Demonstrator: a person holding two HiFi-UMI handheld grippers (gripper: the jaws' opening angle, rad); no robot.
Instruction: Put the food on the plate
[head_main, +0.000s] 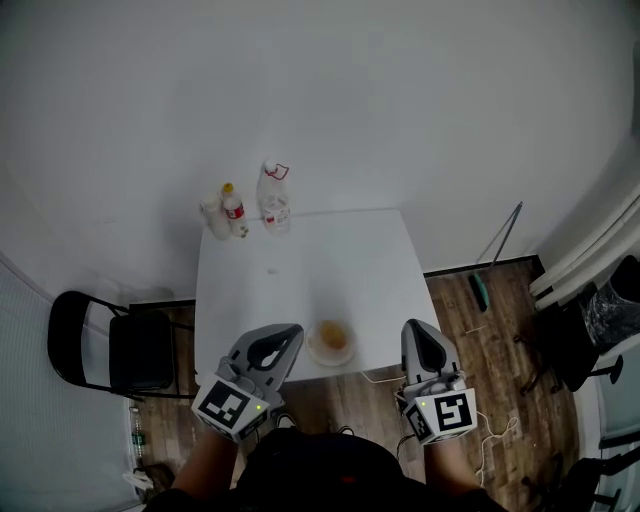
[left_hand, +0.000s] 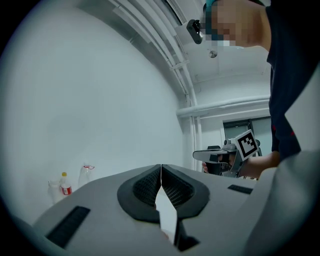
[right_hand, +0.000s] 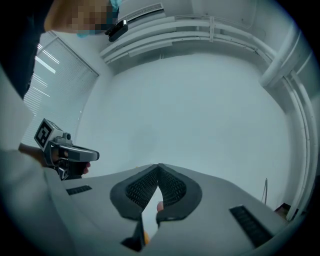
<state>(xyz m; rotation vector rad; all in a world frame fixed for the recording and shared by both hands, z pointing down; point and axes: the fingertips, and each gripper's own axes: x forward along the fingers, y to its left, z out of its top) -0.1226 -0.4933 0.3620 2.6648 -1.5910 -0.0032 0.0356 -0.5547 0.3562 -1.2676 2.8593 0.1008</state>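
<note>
White table (head_main: 300, 255) against a white wall, wood floor (head_main: 480, 340), black chair (head_main: 110, 345) left, bottles (head_main: 245, 210) far edge, plate (head_main: 318, 353) holding food (head_main: 333, 336) near edge, left gripper (left_hand: 161, 167) and right gripper (right_hand: 158, 166) both pressed together, empty.

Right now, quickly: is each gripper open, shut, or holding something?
Grey two-jaw left gripper: shut, tips touching, nothing between them.
Grey two-jaw right gripper: shut, tips touching, nothing gripped.
</note>
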